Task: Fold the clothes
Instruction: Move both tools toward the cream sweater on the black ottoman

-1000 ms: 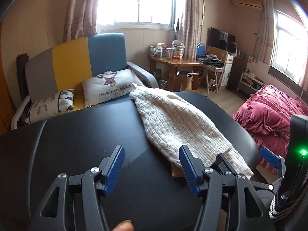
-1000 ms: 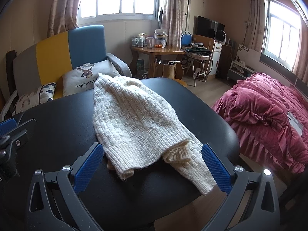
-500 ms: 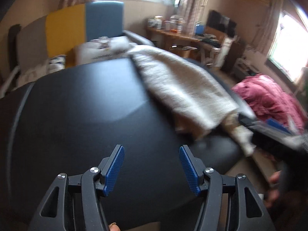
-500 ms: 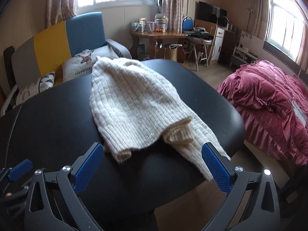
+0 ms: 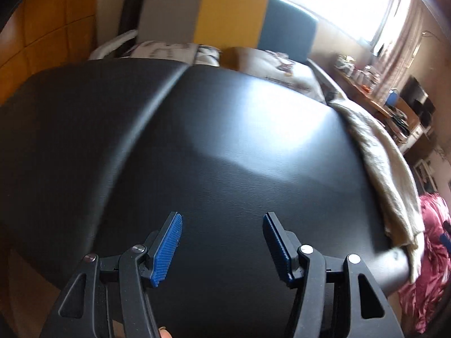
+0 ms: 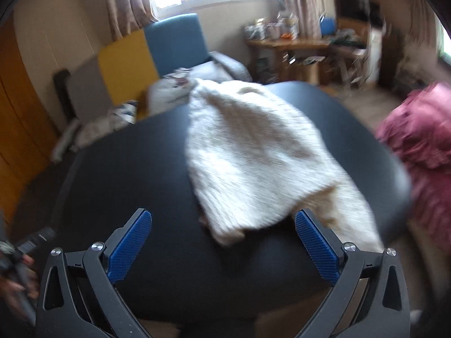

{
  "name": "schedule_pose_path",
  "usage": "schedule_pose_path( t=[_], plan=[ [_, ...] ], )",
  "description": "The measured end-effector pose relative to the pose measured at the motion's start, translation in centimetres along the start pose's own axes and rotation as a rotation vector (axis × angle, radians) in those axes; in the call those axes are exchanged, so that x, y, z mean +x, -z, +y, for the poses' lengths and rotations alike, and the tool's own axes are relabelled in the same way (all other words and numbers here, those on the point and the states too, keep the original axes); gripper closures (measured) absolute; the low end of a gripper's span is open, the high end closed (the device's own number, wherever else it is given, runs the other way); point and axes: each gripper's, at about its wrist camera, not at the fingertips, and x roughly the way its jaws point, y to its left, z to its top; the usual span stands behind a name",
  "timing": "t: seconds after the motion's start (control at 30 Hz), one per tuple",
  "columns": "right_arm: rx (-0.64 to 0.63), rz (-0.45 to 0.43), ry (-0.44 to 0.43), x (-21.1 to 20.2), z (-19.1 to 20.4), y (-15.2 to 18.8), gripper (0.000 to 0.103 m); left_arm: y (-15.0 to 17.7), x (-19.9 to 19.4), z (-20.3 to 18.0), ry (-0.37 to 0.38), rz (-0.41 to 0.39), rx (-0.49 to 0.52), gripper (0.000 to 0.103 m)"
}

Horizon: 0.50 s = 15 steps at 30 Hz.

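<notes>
Currently both grippers gape wide and empty above the black tabletop [image 5: 225, 146]: the left gripper [image 5: 222, 242] over bare surface, the right gripper [image 6: 222, 242] facing the cream sweater [image 6: 253, 152] draped over the right edge.

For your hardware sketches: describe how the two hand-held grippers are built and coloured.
Both match. The left gripper and right gripper each have two black plastic fingers with triangular cut-outs and silver round pivot screws. Each finger ends in a flat blue ribbed pad. No cables, labels or sleeves show.
</notes>
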Motion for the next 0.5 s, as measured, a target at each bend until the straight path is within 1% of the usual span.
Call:
schedule_pose_path(
  t=[0.03, 0.1, 0.2, 0.27, 0.33, 0.4, 0.43, 0.5],
  plan=[
    [0.023, 0.016, -0.063, 0.6, -0.3, -1.2, 0.000, 0.0, 0.3, 0.3, -0.003, 0.012, 0.005, 0.042],
    [0.035, 0.027, -0.132, 1.4, -0.5, -3.1, 0.000, 0.0, 0.9, 1.0, -0.009, 0.036, 0.015, 0.042],
    [0.026, 0.015, -0.142, 2.3, -1.0, -5.7, 0.000, 1.0, 1.7, 0.4, -0.007, 0.080, 0.020, 0.042],
    [0.011, 0.045, -0.107, 3.5, -1.1, -7.7, 0.000, 1.3, 2.3, 0.0, -0.001, 0.111, 0.017, 0.042],
    [-0.004, 0.075, -0.125, 4.9, -0.7, -9.7, 0.000, 1.4, 3.0, -0.5, -0.002, 0.130, 0.015, 0.042],
    [-0.031, 0.074, -0.131, 6.0, -0.1, -11.1, 0.000, 1.0, 3.7, -1.0, -0.006, 0.143, 0.010, 0.042],
    [-0.040, 0.073, -0.148, 6.7, 0.3, -11.7, 0.000, 0.8, 3.8, -1.3, -0.003, 0.143, 0.007, 0.042],
    [-0.054, 0.092, -0.174, 8.8, 1.2, -12.4, 0.000, 0.2, 4.3, -1.9, 0.020, 0.153, 0.000, 0.042]
  ],
)
